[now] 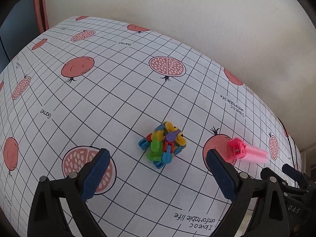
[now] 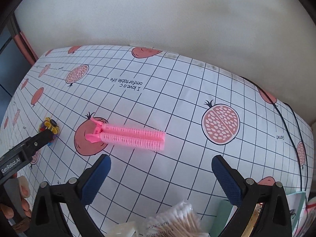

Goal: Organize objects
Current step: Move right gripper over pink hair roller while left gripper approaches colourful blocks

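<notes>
meanwhile both grippers hang above the table, jaws spread wide, holding nothing.

the left gripper (image 1: 158, 169) is poised over a multicoloured clump of plastic clips (image 1: 163, 143) lying on the gridded pomegranate-print tablecloth (image 1: 110, 90), its blue pads (image 1: 94, 175) apart from the clump on either side. the right gripper (image 2: 161, 177) is just short of a pink hair roller clip (image 2: 130, 136), which lies flat with its handle end over a printed pomegranate. the clip sits to the right of the clump, apart from it. a bag of cotton swabs (image 2: 177, 217) lies at the near edge under the right gripper, and a dark cable (image 2: 284, 122) trails along the table's right side.
</notes>
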A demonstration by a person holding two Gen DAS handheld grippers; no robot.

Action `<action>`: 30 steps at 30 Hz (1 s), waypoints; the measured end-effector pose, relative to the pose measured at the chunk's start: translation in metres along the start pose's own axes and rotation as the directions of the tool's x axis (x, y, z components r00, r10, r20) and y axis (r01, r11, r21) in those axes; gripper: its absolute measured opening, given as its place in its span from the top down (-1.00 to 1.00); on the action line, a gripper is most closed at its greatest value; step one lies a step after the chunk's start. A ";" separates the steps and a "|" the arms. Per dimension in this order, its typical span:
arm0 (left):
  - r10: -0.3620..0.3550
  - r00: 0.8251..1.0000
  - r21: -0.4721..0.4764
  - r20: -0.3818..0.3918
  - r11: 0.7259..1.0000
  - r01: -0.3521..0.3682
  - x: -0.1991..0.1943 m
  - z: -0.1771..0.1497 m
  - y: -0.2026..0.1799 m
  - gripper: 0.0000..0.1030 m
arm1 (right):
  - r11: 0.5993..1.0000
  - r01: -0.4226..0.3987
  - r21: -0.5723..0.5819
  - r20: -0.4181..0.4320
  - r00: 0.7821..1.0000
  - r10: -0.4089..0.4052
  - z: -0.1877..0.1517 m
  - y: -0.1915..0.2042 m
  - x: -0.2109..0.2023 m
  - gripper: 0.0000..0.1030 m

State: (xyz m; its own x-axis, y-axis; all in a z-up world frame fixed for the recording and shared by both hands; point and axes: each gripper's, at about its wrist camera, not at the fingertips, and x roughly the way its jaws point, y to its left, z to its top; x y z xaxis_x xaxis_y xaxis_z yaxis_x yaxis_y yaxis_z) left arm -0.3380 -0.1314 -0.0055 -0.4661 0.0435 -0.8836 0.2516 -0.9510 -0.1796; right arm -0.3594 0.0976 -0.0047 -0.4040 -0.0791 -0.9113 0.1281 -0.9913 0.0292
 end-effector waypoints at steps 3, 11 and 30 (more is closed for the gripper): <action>0.014 1.000 0.010 0.003 1.000 -0.014 0.004 0.000 0.000 -0.90 | 0.999 -0.002 -0.049 -0.022 1.000 0.001 0.005 0.007 0.009 -1.00; 0.018 1.000 0.016 0.003 1.000 -0.018 0.009 0.002 0.003 -0.90 | 0.995 0.037 -0.088 -0.037 0.999 -0.040 0.011 0.015 0.024 -1.00; -0.014 1.000 0.017 -0.002 1.000 0.014 0.006 0.003 0.003 -0.90 | 1.000 0.001 -0.020 0.001 1.000 0.000 0.027 0.024 0.028 -1.00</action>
State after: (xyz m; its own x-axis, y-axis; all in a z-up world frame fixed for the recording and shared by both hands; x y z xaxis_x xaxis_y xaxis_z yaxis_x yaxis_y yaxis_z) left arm -0.3428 -0.1346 -0.0103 -0.4679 0.0575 -0.8819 0.2306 -0.9554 -0.1847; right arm -0.3927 0.0691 -0.0187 -0.4051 -0.0787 -0.9109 0.1460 -0.9891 0.0205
